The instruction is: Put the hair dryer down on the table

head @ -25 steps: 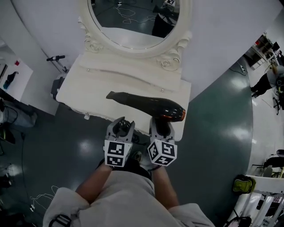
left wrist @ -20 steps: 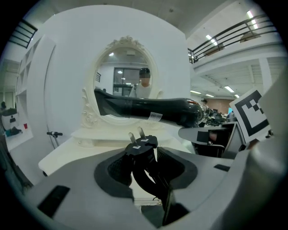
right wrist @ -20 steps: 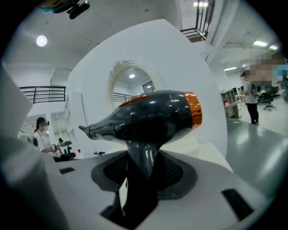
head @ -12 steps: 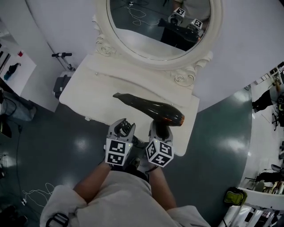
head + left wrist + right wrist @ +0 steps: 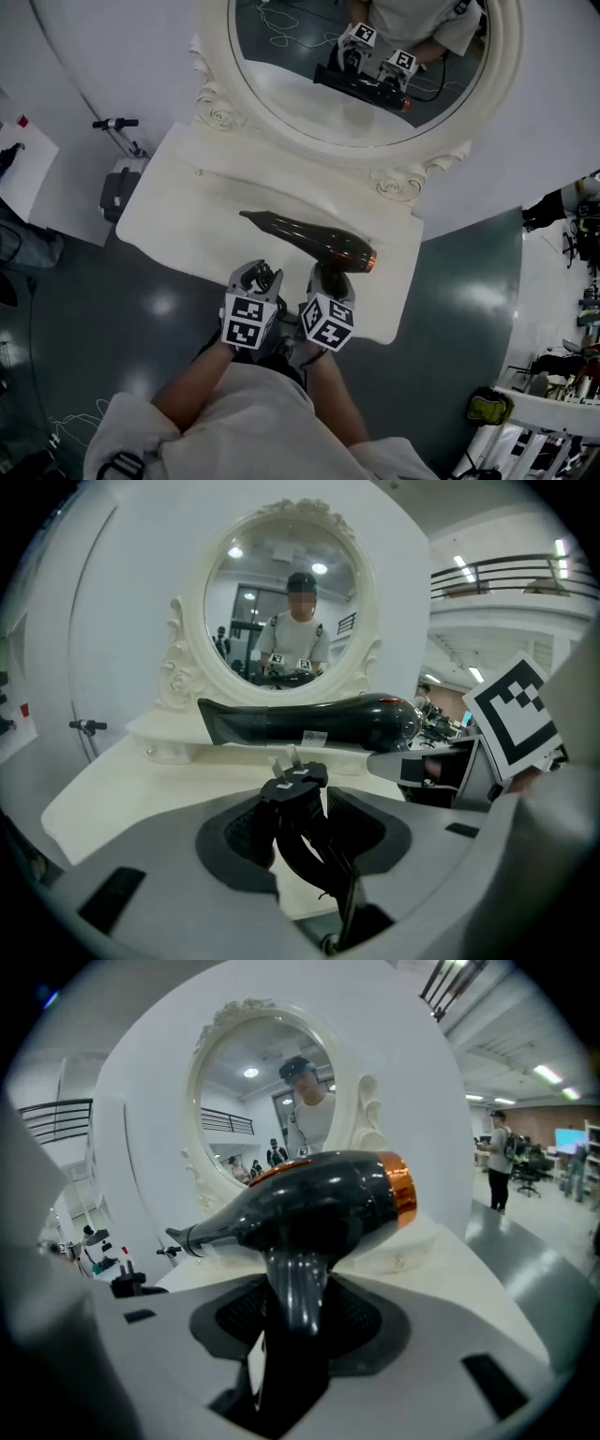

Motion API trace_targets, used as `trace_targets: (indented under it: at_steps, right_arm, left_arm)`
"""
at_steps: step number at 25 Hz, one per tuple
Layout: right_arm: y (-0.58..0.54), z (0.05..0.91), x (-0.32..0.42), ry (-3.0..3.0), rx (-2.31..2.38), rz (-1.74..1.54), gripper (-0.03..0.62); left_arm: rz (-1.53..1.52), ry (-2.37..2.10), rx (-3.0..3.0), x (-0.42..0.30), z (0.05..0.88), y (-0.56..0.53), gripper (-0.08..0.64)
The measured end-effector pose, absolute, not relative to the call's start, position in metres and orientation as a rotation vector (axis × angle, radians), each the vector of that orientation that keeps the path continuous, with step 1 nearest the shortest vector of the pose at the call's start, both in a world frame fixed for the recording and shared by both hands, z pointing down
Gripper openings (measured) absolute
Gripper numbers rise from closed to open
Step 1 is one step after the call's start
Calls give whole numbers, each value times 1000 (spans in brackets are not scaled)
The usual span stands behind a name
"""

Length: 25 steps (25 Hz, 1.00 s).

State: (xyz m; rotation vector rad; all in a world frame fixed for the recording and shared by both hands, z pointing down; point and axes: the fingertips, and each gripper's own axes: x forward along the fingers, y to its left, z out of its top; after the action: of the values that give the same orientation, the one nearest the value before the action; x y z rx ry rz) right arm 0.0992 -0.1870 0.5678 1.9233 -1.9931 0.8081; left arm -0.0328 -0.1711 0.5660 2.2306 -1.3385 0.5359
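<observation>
At the near edge of the white dressing table (image 5: 178, 220), the left gripper (image 5: 255, 274) is seen with its jaws pinched on the black plug (image 5: 295, 782) of the cord, prongs turned up toward the table top. Over the middle of the table, the hair dryer (image 5: 309, 239) is carried level, its narrow nozzle pointed toward the table's left end and its copper-ringed rear toward the right end. No contact between its body and the table surface can be made out, and it is judged not yet set down. At the table's near edge, right of the plug, the dryer's handle is clamped between the jaws of the right gripper (image 5: 330, 279). At the back of the table, both grippers are caught in reflection in the oval mirror (image 5: 281, 84). The setting-down step is judged to be in hand. For the next move, the dryer is to be brought down onto the table top, well in from the near edge. The right jaws are to be spread only once its weight is borne by the table, and the plug laid down beside it.
</observation>
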Motion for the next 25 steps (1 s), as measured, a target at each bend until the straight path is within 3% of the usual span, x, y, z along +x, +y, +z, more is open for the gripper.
trace_targets:
  at_steps: [15,25]
  right_arm:
    - [-228,632,54,-1710,1965,994,187]
    - [-238,649,61,-1589,2020,1000,186]
  left_arm:
    - [679,-1156,2195,-76,633,-236,164]
    - [705,-1086,2196,-77,654,-254,164]
